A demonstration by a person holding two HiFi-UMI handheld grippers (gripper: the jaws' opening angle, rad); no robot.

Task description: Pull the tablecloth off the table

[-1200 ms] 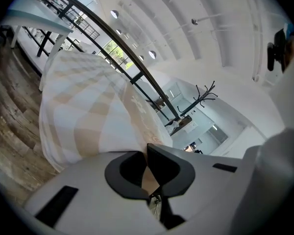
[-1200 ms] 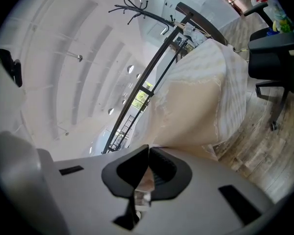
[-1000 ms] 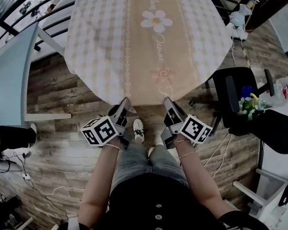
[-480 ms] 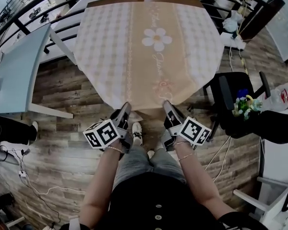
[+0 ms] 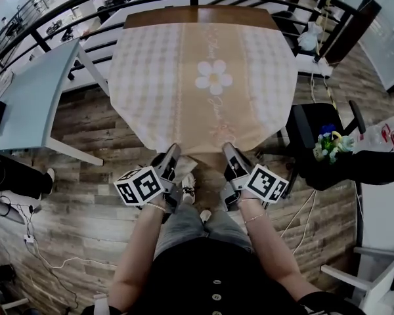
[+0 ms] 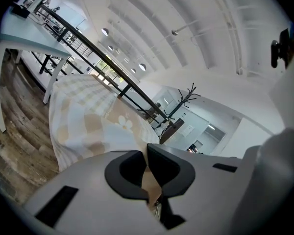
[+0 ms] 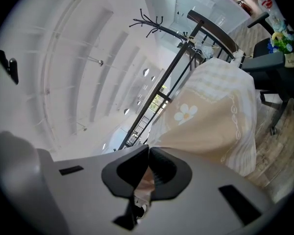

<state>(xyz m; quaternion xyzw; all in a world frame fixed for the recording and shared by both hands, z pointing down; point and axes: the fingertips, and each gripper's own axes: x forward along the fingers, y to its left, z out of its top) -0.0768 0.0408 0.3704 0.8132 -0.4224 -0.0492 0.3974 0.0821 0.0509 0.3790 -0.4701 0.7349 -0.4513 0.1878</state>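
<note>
A beige and white checked tablecloth [image 5: 203, 84] with a daisy print stretches from the wooden table [image 5: 197, 16] toward me, its near hem lifted. The far strip of the tabletop shows bare. My left gripper [image 5: 173, 151] is shut on the hem left of centre. My right gripper [image 5: 227, 149] is shut on the hem right of centre. In the left gripper view the tablecloth [image 6: 95, 126] runs into the shut left gripper [image 6: 148, 168]. The right gripper view likewise has the tablecloth [image 7: 210, 126] pinched in the shut right gripper [image 7: 148, 169].
A light grey table [image 5: 26, 97] stands at the left. A black chair [image 5: 315, 136] with a small bunch of flowers [image 5: 331, 143] is at the right. A black railing [image 5: 85, 5] runs behind the table. Cables lie on the wood floor [image 5: 65, 215]. The person's legs and shoes are below the grippers.
Both grippers have drawn back toward me with the hem. The cloth has slid along the table, uncovering a strip of wood at the far edge.
</note>
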